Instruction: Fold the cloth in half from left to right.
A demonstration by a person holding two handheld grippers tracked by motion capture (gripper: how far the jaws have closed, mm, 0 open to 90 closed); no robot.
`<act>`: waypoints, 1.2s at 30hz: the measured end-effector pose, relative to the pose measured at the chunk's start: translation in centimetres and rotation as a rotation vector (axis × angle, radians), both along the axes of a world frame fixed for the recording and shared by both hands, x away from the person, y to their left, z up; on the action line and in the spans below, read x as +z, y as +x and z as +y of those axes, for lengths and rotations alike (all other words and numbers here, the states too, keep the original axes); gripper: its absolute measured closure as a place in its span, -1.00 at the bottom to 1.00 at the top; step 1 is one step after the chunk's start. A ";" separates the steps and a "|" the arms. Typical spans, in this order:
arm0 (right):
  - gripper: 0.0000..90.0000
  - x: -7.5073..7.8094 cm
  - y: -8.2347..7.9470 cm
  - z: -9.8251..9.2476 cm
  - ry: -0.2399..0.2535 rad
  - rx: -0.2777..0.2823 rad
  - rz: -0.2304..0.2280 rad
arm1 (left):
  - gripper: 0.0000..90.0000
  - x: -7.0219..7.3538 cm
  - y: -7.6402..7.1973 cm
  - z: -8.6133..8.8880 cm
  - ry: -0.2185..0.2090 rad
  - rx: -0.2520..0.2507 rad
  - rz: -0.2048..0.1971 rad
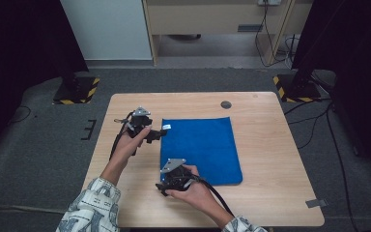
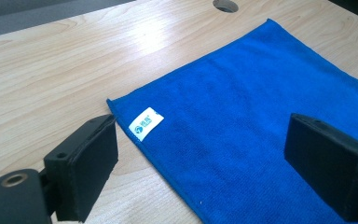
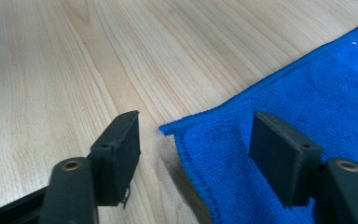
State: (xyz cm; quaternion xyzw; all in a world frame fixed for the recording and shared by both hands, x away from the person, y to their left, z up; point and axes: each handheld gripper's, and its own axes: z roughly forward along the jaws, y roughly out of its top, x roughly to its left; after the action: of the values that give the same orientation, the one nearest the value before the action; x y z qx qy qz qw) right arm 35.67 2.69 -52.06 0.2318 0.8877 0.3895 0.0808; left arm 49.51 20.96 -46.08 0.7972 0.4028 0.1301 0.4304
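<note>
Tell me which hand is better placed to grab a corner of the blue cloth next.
Right, narrowly. The right tool has the blue cloth corner directly between its open jaws. The left tool also straddles a corner, the one with the white label, but it sits off to one side.

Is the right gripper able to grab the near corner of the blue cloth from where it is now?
Probably yes: the right gripper is open, the blue cloth corner lies flat between its jaws, and nothing blocks it.

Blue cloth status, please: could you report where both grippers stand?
Left gripper open at labelled corner. Right gripper open at near corner. Blue cloth flat, ungripped. Nothing in the way.
</note>
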 end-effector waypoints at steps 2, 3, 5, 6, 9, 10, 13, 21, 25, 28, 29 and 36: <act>-0.17 -0.2 -0.1 0.1 -0.007 0.001 -0.001 | -0.79 -0.1 0.0 -0.1 0.003 -0.003 0.001; -0.11 -0.3 -0.1 0.1 -0.018 0.000 -0.013 | -0.79 -0.1 0.0 -0.1 0.004 -0.002 0.001; 0.07 -0.4 -0.1 0.0 -0.019 -0.010 -0.027 | -0.79 -0.2 0.0 -0.1 0.002 0.000 0.001; 0.20 -0.4 0.0 -0.1 -0.012 -0.019 -0.028 | -0.79 -0.2 0.0 -0.1 0.002 -0.001 0.001; 0.54 -0.3 0.2 -0.4 -0.003 -0.042 -0.030 | -0.79 -0.4 0.1 -0.2 0.001 0.003 0.013; 0.64 -0.3 0.3 -0.5 0.004 -0.039 -0.030 | -0.79 -0.4 0.1 -0.2 0.002 0.000 0.020; 0.88 -0.1 0.3 -0.5 0.025 -0.026 -0.018 | -0.78 -0.8 0.3 -0.4 0.000 -0.006 0.030; 0.97 -0.1 -0.1 0.3 0.048 -0.004 0.024 | -0.70 -1.5 1.0 -0.4 0.018 0.033 0.016; 0.97 0.0 -0.6 0.9 0.048 0.014 0.033 | -0.57 -1.7 1.7 -0.3 0.038 0.045 0.006; 0.97 0.2 -0.9 1.3 0.061 0.025 0.036 | -0.42 -2.2 2.3 -0.1 0.066 0.047 0.007; 0.97 0.2 -1.0 1.4 0.059 0.032 0.035 | -0.35 -2.5 2.4 -0.1 0.064 0.048 0.012; 0.97 0.1 -1.4 2.4 0.064 0.051 0.044 | -0.06 -4.2 3.6 0.9 0.110 0.092 0.014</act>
State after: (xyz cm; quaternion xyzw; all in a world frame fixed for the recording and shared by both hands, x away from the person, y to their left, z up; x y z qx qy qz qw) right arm 34.29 5.04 -51.97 0.2203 0.8820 0.4143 0.0437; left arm 53.09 21.86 -50.26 0.8013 0.4341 0.1661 0.3766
